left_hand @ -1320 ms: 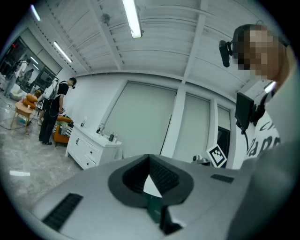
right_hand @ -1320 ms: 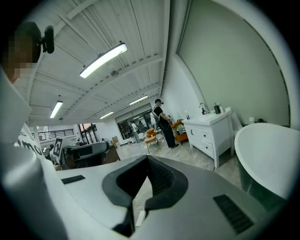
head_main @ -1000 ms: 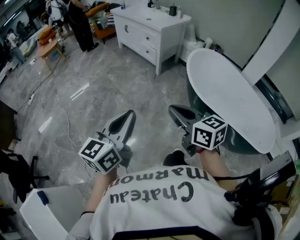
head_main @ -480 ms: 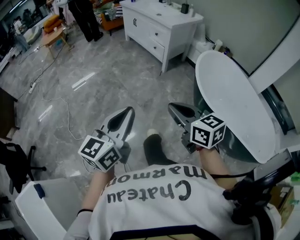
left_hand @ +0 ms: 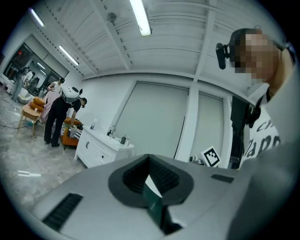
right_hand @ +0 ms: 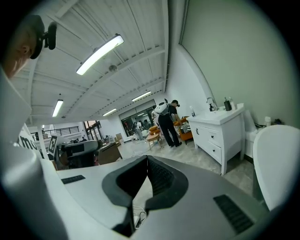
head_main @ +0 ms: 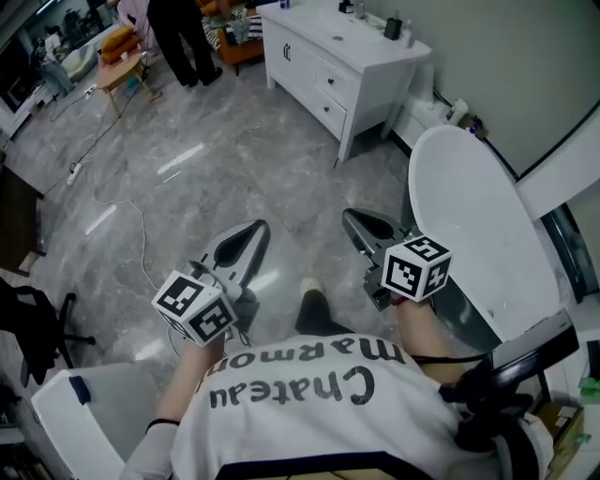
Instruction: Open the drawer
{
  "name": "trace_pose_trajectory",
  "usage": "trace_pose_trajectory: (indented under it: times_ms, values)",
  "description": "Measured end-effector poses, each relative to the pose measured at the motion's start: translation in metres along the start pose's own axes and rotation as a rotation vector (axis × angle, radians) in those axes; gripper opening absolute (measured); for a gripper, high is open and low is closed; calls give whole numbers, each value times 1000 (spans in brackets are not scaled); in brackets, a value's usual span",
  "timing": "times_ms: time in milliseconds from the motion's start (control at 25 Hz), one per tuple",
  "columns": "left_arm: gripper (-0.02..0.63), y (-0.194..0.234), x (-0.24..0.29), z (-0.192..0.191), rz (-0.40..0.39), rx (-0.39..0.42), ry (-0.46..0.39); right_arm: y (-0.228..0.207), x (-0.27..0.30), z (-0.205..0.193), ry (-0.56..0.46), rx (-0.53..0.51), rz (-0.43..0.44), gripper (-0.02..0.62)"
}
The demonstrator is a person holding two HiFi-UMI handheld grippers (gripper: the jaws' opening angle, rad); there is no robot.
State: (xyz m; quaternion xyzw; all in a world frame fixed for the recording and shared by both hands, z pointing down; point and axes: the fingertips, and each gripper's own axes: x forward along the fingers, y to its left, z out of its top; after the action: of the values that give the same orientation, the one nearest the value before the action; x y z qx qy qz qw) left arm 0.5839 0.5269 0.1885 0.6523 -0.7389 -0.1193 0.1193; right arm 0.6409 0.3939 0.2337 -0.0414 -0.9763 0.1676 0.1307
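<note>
Nearest, well short of the white cabinet (head_main: 305,70): the left gripper (head_main: 253,232) and right gripper (head_main: 354,219) are held side by side in front of the person's shirt, both pointing roughly toward the cabinet. Each gripper view shows the ribbed pads meeting at the tips. Both jaws are closed with nothing between them.

Between grippers and cabinet: a bare stretch of grey marble floor (head_main: 234,159). A white oval top (head_main: 469,216) stands to the right, between the person and the cabinet's near end.

Cabinet: against the wall, on short legs. A door takes the far part of the front. Two drawers are stacked on the near part, both shut. The upper drawer (head_main: 330,82) has a small dark pull at its centre. Small bottles (head_main: 394,26) stand on the cabinet top, above the drawers.

Beyond the cabinet's far end: people (head_main: 183,37) standing by low furniture.

Handling, judged:
- The drawer front looks like rigid painted board, smooth and probably slippery, so the flat face gives no purchase.
- The pull is the only hold. It is small, so the jaws must be parted first, then closed squarely on it.
- The drawer is probably light and on runners; draw it straight out from the front.
- A sideways tug could bind it, or rock the cabinet and its bottles.
</note>
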Motion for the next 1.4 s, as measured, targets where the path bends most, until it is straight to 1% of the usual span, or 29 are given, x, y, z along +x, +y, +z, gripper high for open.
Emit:
trace_pose_trajectory:
  times_ms: [120, 200, 400, 480, 600, 680, 880, 1120, 1280, 1400]
  values:
    - [2, 25, 27, 7, 8, -40, -7, -24, 23, 8, 3, 25, 7, 11]
    - [2, 41, 49, 12, 8, -50, -3, -40, 38, 15, 14, 16, 9, 11]
    - [2, 67, 106, 26, -9, -31, 29, -85, 67, 46, 29, -7, -17, 11]
    - [2, 76, 126, 32, -16, -19, 38, -100, 78, 61, 36, -31, -24, 9]
    - [2, 90, 150, 35, -25, -5, 55, -123, 94, 78, 42, -77, -42, 11]
    - [3, 99, 161, 34, -30, -1, 61, -134, 103, 85, 40, -79, -48, 11]
    - [3, 122, 178, 37, -23, -20, 66, -149, 125, 94, 44, -59, -45, 11]
    - [2, 156, 193, 42, -21, -54, 72, -156, 158, 95, 62, -59, -39, 11]
    - [3, 186, 210, 47, -55, -71, 77, -155, 180, 114, -12, -100, -26, 11]
    - [2, 214, 229, 56, -93, -95, 82, -160, 202, 133, -63, -114, -36, 11]
